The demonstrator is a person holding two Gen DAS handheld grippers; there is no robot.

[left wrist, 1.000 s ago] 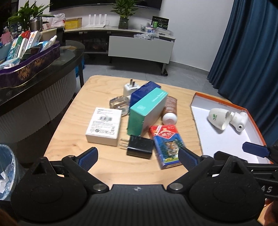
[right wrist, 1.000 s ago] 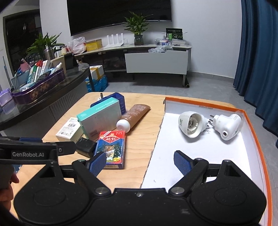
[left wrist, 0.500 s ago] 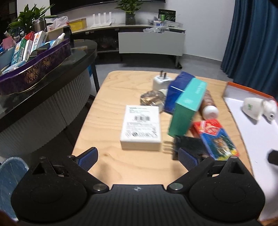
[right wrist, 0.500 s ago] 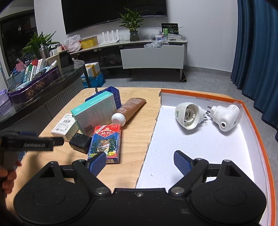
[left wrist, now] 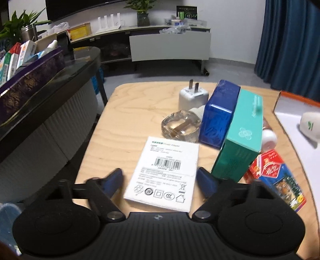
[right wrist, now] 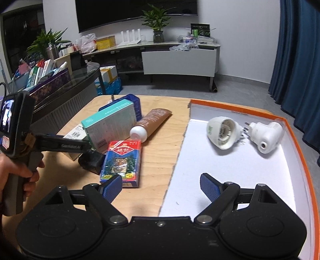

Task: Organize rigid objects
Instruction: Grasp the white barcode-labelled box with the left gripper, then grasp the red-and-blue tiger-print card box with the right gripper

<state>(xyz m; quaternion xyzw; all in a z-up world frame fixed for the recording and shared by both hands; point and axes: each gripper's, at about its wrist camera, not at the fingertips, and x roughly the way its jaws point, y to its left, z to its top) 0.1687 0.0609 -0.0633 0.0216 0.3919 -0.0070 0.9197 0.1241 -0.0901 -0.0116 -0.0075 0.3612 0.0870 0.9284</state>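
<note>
Left gripper (left wrist: 160, 181) straddles the white adapter box (left wrist: 166, 176), jaws just closing, pads not yet touching; right gripper (right wrist: 161, 188) waits agape over the tray (right wrist: 300, 144)

A white wall (right wrist: 240, 24) closes the far side of the room, with a dark screen (right wrist: 136, 10) mounted on it above a long low media console (right wrist: 180, 58) that carries a potted plant (right wrist: 158, 24). Dark blue curtains (right wrist: 300, 60) hang at the right over a grey floor (right wrist: 230, 94). A dark glass-topped counter (left wrist: 60, 80) runs along the left.
</note>
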